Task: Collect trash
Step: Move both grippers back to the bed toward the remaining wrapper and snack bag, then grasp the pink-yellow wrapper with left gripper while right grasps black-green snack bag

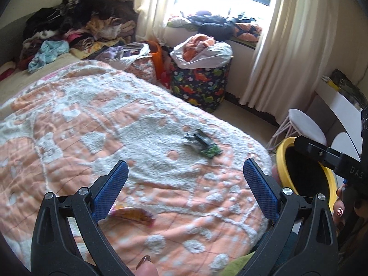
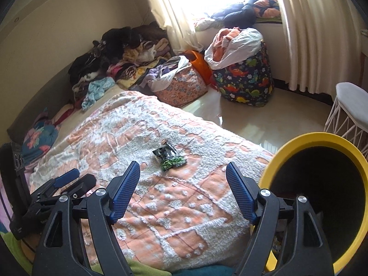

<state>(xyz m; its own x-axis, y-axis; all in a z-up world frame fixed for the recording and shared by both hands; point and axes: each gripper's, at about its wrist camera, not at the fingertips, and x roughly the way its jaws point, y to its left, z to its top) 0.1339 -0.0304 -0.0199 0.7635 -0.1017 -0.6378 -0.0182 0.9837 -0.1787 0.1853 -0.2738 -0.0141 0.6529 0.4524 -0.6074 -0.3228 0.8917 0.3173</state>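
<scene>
A green and black snack wrapper (image 1: pixel 202 143) lies on the orange and white bedspread (image 1: pixel 92 124), ahead of my left gripper (image 1: pixel 185 172), which is open and empty. A second wrapper, orange and purple (image 1: pixel 134 215), lies close under its left finger. In the right wrist view the green wrapper (image 2: pixel 169 157) lies just beyond my right gripper (image 2: pixel 182 172), also open and empty. A yellow-rimmed bin (image 2: pixel 322 193) stands at the bed's right edge; it also shows in the left wrist view (image 1: pixel 284 158). The left gripper's body shows in the right wrist view (image 2: pixel 53 193).
Piled clothes (image 1: pixel 76 20) cover the bed's far end. A dinosaur-print hamper (image 1: pixel 200 85), an orange bag (image 1: pixel 156 57) and a white stool (image 2: pixel 352 105) stand on the floor by the curtains (image 1: pixel 287 46). A white desk (image 1: pixel 340 101) is at right.
</scene>
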